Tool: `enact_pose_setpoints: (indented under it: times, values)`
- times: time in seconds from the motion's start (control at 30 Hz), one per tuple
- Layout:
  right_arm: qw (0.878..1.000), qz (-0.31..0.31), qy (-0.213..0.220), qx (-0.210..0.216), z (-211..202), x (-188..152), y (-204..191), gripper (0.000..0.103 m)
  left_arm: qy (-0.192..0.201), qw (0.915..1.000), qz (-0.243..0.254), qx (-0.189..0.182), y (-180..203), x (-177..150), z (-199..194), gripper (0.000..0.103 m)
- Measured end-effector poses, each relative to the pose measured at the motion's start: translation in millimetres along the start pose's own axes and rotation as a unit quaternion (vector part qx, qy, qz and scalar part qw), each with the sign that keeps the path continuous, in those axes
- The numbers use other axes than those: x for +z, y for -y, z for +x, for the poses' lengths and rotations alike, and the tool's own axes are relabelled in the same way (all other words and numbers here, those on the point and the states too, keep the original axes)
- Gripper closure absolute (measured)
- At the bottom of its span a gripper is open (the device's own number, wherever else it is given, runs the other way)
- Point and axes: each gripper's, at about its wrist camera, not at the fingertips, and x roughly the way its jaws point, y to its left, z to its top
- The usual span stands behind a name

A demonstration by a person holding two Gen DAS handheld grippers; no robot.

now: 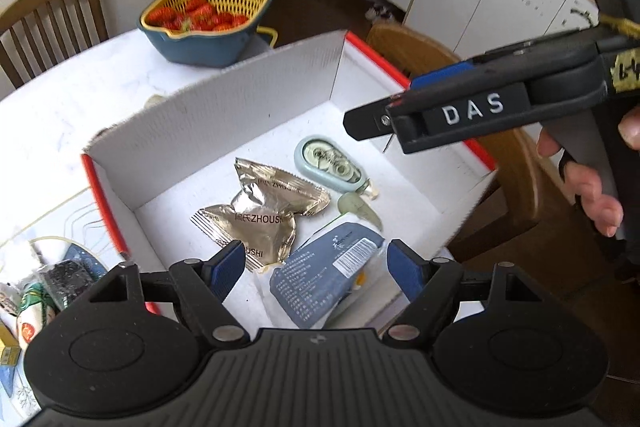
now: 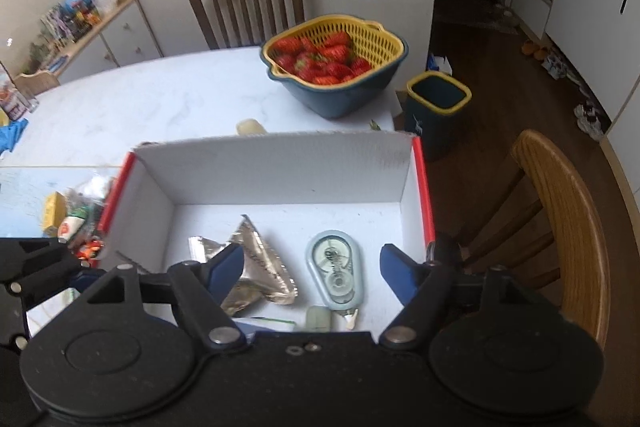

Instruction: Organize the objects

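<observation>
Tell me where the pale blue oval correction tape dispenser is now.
The pale blue oval correction tape dispenser lies flat inside the white cardboard box, toward its right side, just right of the silver foil snack packets in both wrist views.

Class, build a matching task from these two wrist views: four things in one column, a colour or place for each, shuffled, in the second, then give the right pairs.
Column 1
1. correction tape
2. foil packets
3. strawberries
4. bin

Column 2
A. in the yellow strainer on the table
B. pale blue-green, inside the white box
C. on the floor beside the table
D. shiny silver-gold, inside the white box

Pairs: 1-B, 2-D, 3-A, 4-C
</observation>
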Motion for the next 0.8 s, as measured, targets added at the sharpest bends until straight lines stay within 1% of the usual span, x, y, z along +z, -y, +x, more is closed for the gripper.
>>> enact_pose_setpoints:
  times: [0.2,0.33,0.47,0.5,0.53,0.63,0.7,0.8]
  values:
    - [1.000,0.002,0.027,0.014,-27,-7,-13,0.028,0.043,0.9991,-0.001,0.001,-6,-13,-40,0.025]
    - [0.999,0.003,0.039,0.022,-38,-15,-26,0.027,0.065,0.9978,-0.008,0.003,-15,-23,-62,0.025]
    - [0.999,0.006,0.047,0.027,-44,-25,-43,0.027,0.083,0.9964,-0.019,-0.004,-30,-33,-81,0.025]
    - [0.998,0.007,0.049,0.028,-46,-27,-48,0.025,0.086,0.9960,-0.023,-0.005,-34,-36,-85,0.024]
    - [0.998,0.006,0.052,0.030,-47,-29,-52,0.024,0.090,0.9956,-0.026,-0.005,-38,-39,-88,0.020]
    - [0.998,0.007,0.061,0.030,-51,-34,-67,0.021,0.103,0.9943,-0.029,-0.001,-51,-48,-99,0.019]
    - [0.997,0.009,0.066,0.030,-52,-37,-78,0.019,0.107,0.9937,-0.031,0.008,-60,-55,-106,0.019]
    - [0.996,0.009,0.077,0.033,-53,-41,-97,0.017,0.117,0.9921,-0.043,0.018,-79,-65,-116,0.019]
